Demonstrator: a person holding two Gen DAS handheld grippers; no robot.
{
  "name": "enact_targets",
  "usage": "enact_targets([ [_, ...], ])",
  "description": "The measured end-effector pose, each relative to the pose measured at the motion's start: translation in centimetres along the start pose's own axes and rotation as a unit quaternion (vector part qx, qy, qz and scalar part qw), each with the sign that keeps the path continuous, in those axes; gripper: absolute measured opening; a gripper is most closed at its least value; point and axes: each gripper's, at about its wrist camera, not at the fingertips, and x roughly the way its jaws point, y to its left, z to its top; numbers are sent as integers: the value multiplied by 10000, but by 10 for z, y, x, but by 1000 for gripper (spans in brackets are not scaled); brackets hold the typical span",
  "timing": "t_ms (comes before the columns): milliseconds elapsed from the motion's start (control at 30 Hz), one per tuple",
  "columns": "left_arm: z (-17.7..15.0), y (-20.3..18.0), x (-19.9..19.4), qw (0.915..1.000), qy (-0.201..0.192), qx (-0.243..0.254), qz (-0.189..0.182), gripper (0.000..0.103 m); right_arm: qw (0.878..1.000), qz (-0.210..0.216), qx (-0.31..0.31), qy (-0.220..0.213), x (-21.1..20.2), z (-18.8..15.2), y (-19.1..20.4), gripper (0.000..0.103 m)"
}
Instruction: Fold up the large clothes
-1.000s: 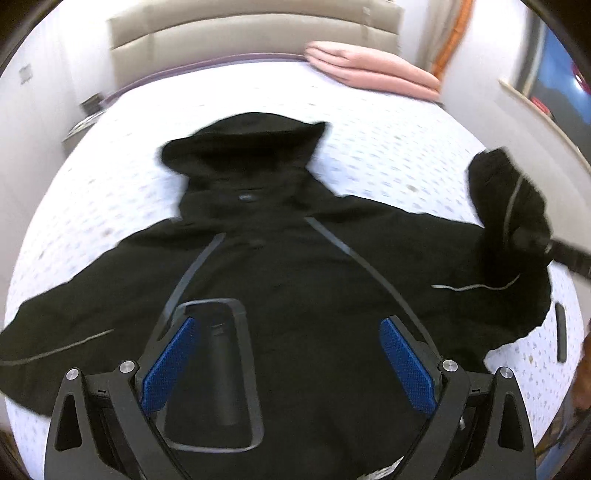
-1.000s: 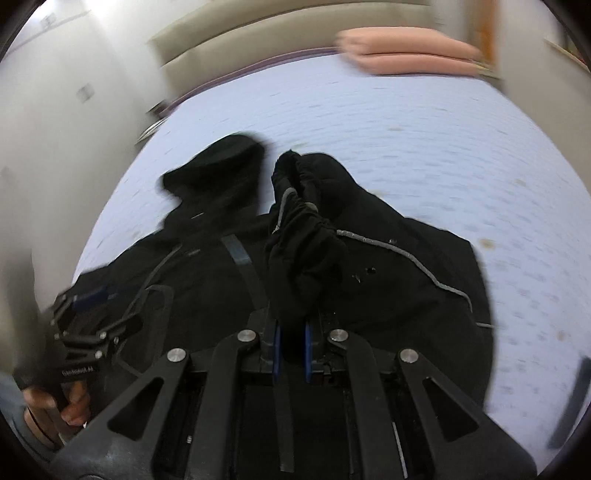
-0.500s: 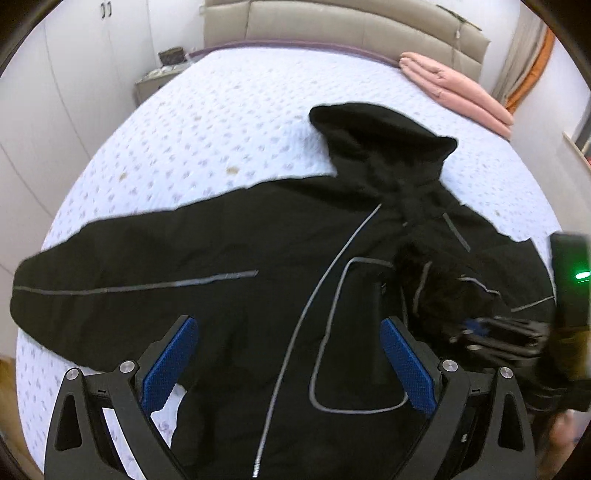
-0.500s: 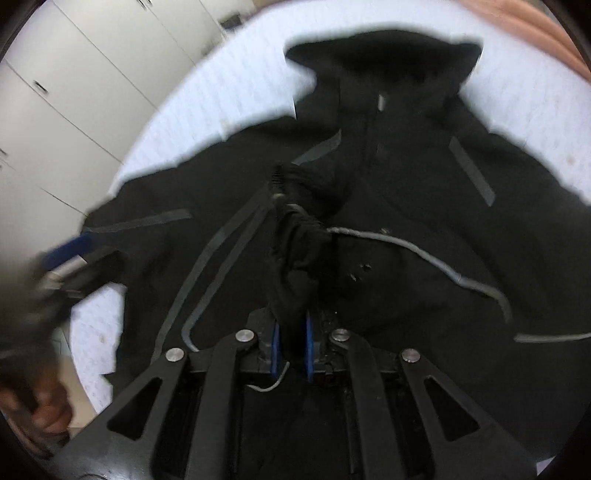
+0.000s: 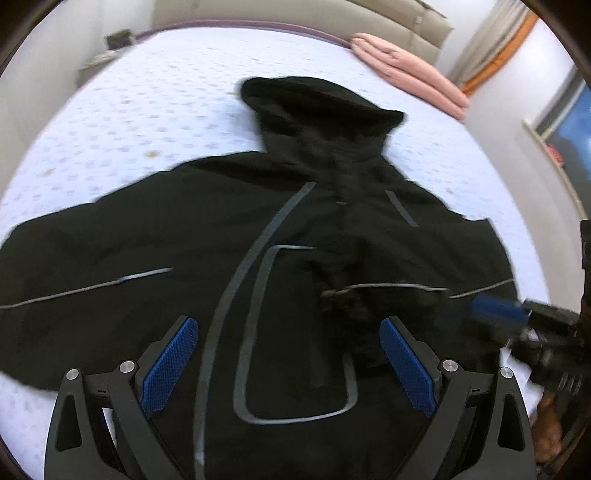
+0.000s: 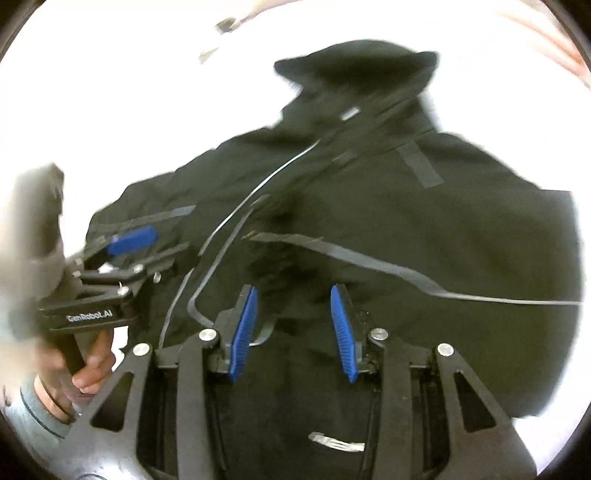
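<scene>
A black hooded jacket [image 5: 295,229] with grey stripes lies spread on the bed, hood toward the headboard. Its right sleeve [image 5: 369,295] is folded across the chest; its left sleeve [image 5: 74,266] stretches out to the left. It fills the right wrist view [image 6: 424,240] too. My left gripper [image 5: 288,362] is open and empty above the jacket's lower front. My right gripper [image 6: 293,321] is open just above the folded sleeve, holding nothing. It also shows at the right edge of the left wrist view [image 5: 517,317], and the left gripper shows at the left of the right wrist view [image 6: 122,251].
The bed [image 5: 147,110] has a white dotted cover. Folded pink bedding [image 5: 406,81] lies by the beige headboard [image 5: 295,14]. A nightstand [image 5: 107,48] stands at the far left, a window and curtain [image 5: 498,44] at the right.
My right gripper has let go of the sleeve cuff and opened; the sleeve now lies across the chest. Both cameras have shifted over the jacket.
</scene>
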Motion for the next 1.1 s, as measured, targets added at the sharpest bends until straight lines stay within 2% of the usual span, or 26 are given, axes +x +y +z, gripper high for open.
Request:
enact_targets([
  [67,3,-7,11,9997,69,3,-224,99,9980,-510,320,-196,-11,-1,-34,38],
  [167,5,-13,32,9982,218,-89,-549,99,9918,-1002,789,-65,3,-10,-88,35],
  [200,5,-14,40,9977,277,-131,-608,95,9897,-1140,868,-14,12,-8,-99,33],
  [233,6,-14,47,9973,332,-166,-637,88,9869,-1280,972,106,25,-7,-113,22],
  [267,6,-14,56,9966,416,-198,-680,80,9851,-1243,1152,289,39,-12,-127,16],
  [300,7,-14,64,9958,522,-226,-716,59,9845,-1152,1263,396,50,-17,-133,14],
  [333,7,-13,74,9942,675,-272,-790,31,9840,-1070,1345,470,59,-20,-135,12],
  [367,7,-13,83,9922,796,-296,-914,25,9839,-1045,1369,468,61,-22,-135,12],
  [500,8,-13,75,9927,537,-236,-1055,19,9841,-1065,1346,469,59,-21,-129,12],
  [667,29,-2,15,9932,-244,-325,-1093,18,9893,-804,1182,297,28,-12,-103,16],
  [767,38,30,-22,9926,-730,-530,-812,18,9931,-529,1039,101,14,-1,-78,18],
  [833,36,58,-35,9921,-837,-699,-619,18,9947,-488,901,47,13,4,-65,22],
  [933,22,93,-26,9936,-571,-892,-394,18,9960,-552,690,114,29,9,-53,24],
  [1000,6,100,-1,9974,-135,-702,-66,19,9951,-673,667,275,45,7,-56,24],
  [1067,-10,103,28,9977,241,-597,191,23,9925,-872,692,501,70,2,-60,24],
  [1100,-18,104,39,9978,291,-526,262,25,9906,-1008,680,630,78,1,-64,24],
])
